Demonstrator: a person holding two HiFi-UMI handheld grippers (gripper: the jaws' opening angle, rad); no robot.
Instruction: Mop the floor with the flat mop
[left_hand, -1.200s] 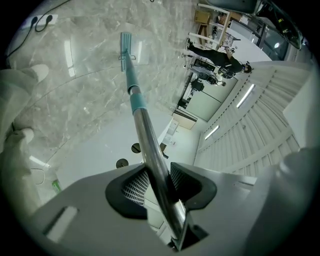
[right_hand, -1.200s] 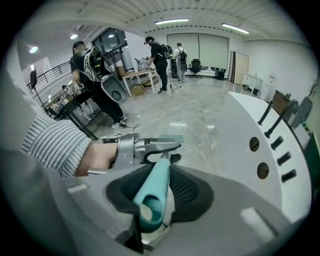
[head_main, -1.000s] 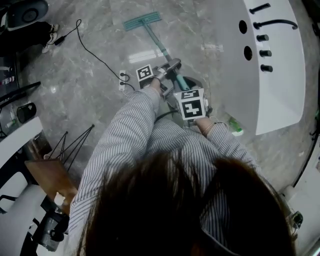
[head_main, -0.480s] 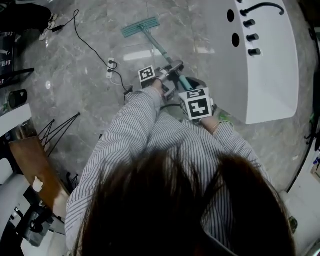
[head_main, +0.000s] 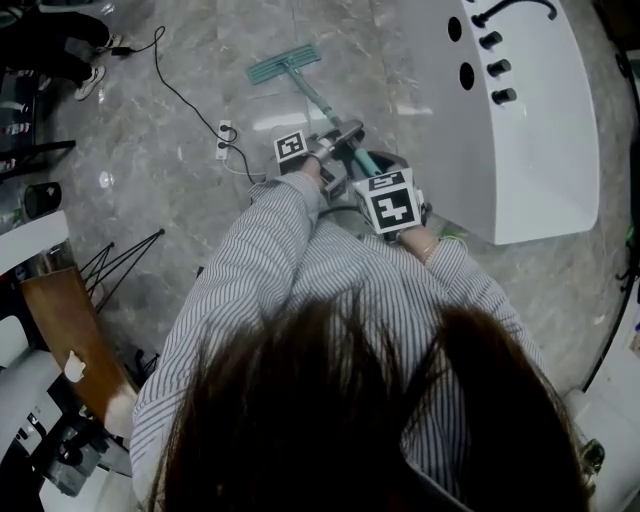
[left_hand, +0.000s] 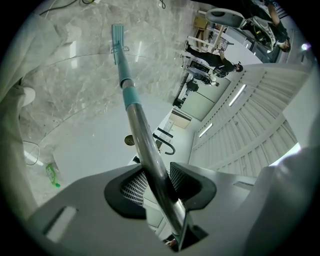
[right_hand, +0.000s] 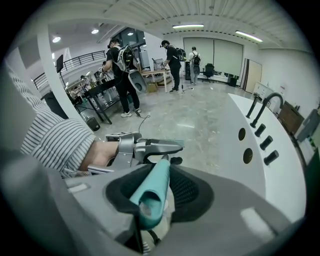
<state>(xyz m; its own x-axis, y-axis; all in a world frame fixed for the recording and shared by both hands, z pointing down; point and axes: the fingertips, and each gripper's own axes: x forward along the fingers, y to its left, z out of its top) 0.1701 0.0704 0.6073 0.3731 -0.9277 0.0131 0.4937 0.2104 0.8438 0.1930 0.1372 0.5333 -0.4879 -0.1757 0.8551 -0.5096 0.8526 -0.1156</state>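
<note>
The flat mop's teal head (head_main: 284, 62) lies on the marble floor ahead of me, and its handle (head_main: 318, 98) slants back to both grippers. My left gripper (head_main: 338, 138) is shut on the metal pole (left_hand: 145, 150), which runs between its jaws down to the mop head (left_hand: 118, 37). Behind it, my right gripper (head_main: 392, 205) is shut on the teal grip (right_hand: 152, 192) at the handle's top end. The left gripper (right_hand: 145, 147) and a striped sleeve show just ahead in the right gripper view.
A white counter (head_main: 540, 150) with a black tap stands close on the right. A power strip (head_main: 224, 132) and its cable lie on the floor to the left. A green bottle (left_hand: 52, 175) lies near my feet. A wooden seat (head_main: 70, 330) and people (right_hand: 122, 75) are further off.
The mop head has slid a little nearer to me across the floor and the view has shifted. Both grippers keep their hold on the handle.
</note>
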